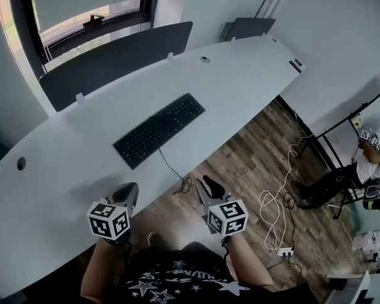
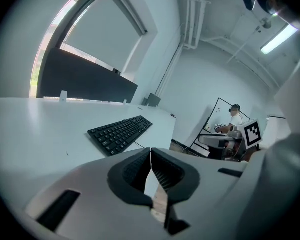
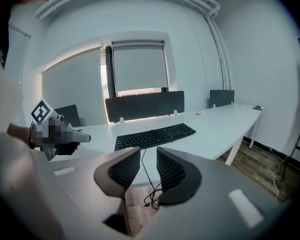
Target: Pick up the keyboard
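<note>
The surface (image 1: pixel 240 75) is the biggest thing in front of me: a long white slab, smooth and matte, with a gently curved front edge and rounded ends. Below its edge runs the floor (image 1: pixel 259 163), brown wood planks with a streaky grain. Along the far side of the surface stands a divider panel (image 1: pixel 114 59), a dark, flat, low rectangle with rounded corners.

The keyboard (image 1: pixel 159 130) lies flat on the surface, about midway along it and near the front edge, set at a slant to that edge. It is black, thin and long, a plain rectangle covered in rows of low, square keys with a dull finish. A thin black cable (image 1: pixel 171 166) leaves its near side, drops over the edge and ends in a loose tangle on the floor.

My left gripper (image 2: pixel 151 151) has a smooth grey shell and dark ribbed pads; its jaws are pressed together, with nothing in them. My right gripper (image 3: pixel 148 151) is built the same, its jaws a little apart and empty. Both are short of the keyboard, not touching it.
</note>
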The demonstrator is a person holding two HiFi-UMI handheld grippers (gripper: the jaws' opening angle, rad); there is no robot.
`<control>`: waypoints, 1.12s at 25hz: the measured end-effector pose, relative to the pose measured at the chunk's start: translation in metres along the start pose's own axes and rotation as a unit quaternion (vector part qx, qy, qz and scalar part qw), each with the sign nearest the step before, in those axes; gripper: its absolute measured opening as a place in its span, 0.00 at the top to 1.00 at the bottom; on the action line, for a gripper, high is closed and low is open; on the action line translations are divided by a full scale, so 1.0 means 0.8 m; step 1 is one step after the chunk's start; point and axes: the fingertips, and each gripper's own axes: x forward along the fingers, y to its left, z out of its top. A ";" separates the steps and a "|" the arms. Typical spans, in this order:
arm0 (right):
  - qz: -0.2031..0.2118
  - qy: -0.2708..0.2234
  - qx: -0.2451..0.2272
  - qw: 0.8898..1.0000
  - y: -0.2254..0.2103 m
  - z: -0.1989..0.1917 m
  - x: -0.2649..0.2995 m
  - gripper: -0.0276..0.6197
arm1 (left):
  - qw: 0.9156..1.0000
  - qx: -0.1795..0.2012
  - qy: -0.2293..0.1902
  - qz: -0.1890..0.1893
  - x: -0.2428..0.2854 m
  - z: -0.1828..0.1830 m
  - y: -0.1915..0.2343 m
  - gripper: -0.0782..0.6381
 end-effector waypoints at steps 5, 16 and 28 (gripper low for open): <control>0.005 0.025 -0.011 1.000 -0.011 -0.002 0.023 0.70 | 1.000 0.001 -0.001 -0.011 0.021 0.015 0.003 0.88; 0.020 0.050 -0.155 0.986 -0.082 0.024 0.127 0.22 | 0.997 -0.027 -0.022 0.067 0.048 0.030 0.045 0.88; 0.238 0.180 -0.360 0.884 -0.096 0.018 0.258 0.17 | 0.982 -0.071 -0.050 0.170 0.103 0.095 0.072 0.88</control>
